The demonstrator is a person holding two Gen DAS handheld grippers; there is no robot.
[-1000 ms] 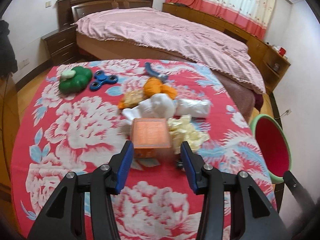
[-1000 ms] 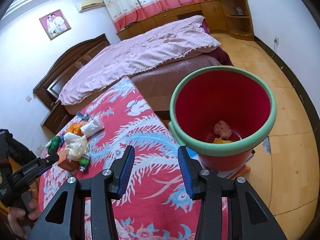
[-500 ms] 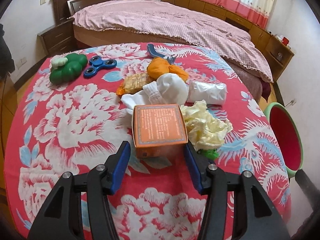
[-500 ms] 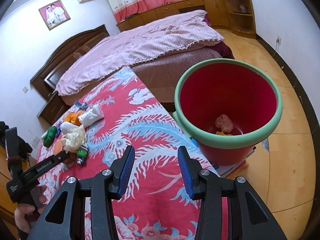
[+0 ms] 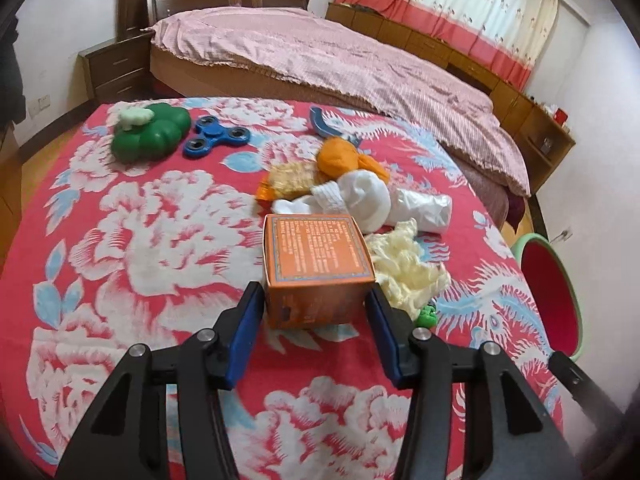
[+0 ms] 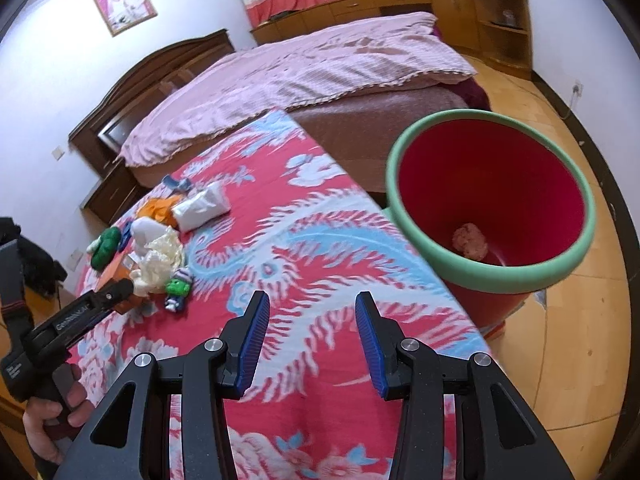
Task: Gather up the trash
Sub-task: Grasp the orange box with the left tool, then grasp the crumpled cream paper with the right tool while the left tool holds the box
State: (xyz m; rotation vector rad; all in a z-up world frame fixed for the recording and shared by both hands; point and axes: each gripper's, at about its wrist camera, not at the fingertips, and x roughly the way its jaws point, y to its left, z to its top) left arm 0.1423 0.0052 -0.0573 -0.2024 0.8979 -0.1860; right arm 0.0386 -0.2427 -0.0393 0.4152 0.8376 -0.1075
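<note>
The left tool (image 5: 316, 306) is pitched downward, its two blue-padded fingers (image 5: 246, 336) set to either side of an orange box (image 5: 318, 270). The jaws are closing, with the box between them; whether the pads press on its sides cannot be told. In the right wrist view, the left tool's black handle is gripped by a hand (image 6: 52, 416) at the lower left. The right tool (image 6: 312, 340) is likewise pitched downward, its jaws parted with nothing between them.
</note>
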